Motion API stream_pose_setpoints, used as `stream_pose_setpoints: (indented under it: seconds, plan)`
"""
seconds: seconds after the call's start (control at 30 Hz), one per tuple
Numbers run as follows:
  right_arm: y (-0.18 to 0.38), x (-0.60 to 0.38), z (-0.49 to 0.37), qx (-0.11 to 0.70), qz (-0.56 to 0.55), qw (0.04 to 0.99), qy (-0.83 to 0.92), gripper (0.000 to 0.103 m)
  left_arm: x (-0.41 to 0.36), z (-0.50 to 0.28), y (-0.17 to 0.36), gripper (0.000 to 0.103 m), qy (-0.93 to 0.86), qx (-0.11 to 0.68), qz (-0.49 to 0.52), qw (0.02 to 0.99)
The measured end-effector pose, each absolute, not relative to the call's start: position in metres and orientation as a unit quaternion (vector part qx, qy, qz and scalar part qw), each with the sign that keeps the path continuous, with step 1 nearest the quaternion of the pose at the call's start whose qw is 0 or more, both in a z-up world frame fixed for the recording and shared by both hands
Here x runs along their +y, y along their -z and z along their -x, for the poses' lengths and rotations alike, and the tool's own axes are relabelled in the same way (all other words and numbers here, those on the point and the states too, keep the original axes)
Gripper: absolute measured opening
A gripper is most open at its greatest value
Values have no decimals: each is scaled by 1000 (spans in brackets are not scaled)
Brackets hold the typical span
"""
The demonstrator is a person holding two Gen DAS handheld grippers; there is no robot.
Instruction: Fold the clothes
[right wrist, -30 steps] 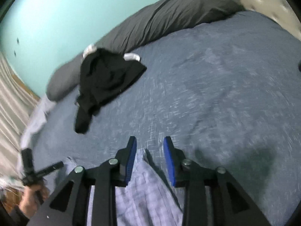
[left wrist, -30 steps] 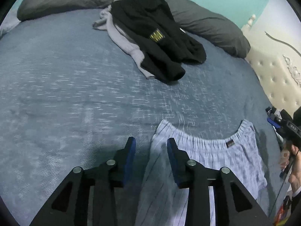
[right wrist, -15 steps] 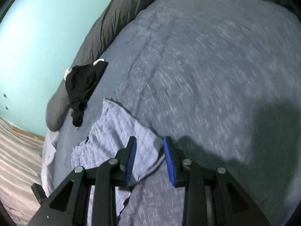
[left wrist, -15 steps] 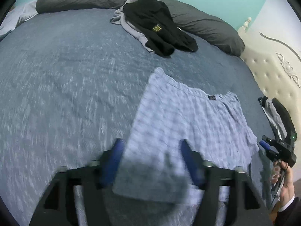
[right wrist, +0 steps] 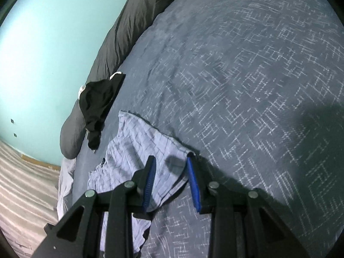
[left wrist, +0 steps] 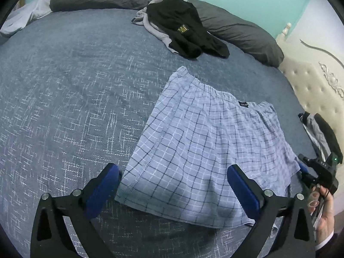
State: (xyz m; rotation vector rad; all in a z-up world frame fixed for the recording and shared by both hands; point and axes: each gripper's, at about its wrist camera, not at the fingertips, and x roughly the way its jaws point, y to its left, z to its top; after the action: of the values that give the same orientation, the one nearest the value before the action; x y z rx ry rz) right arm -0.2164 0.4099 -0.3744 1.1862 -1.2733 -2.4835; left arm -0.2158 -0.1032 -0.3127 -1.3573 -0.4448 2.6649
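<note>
Light blue plaid shorts lie spread flat on the blue bedspread, waistband at the far side. My left gripper hovers over the near hem. Its jaws are opening wide, the cloth lies below them, and neither pad presses on it. In the right wrist view the shorts reach my right gripper. It is shut on their near corner, with bunched cloth between the narrow-set blue pads and lifted slightly off the bed. A person's hand holds that gripper at the shorts' right side.
A black garment lies on a grey one at the far side of the bed, against dark grey pillows. A cream tufted headboard stands to the right, with more clothes beside it. Bare bedspread stretches left of the shorts.
The shorts went from hanging in both grippers to lying flat on the bed. My left jaws spread wide and let go. My right gripper rolled and sank, still gripping the corner.
</note>
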Motion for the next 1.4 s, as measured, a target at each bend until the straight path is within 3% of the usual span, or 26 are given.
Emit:
stream_pose_setpoints:
  seconds: [0.13,0.33,0.4,1.4]
  plan:
    - [375,405,222,-414,-389,65,821,29,-108,216,314,103,-883,-148,444,42]
    - [380,408,223,-411,-388,61,823,4,-114,216,313,103,-887,-158,434,25]
    - [379,411,220,-417,-379,60,824,1,-114,215,311,103,-889,-156,429,22]
    - [373,453,219,-427,-373,-6,824,3,-112,218,318,103,-884,-160,438,27]
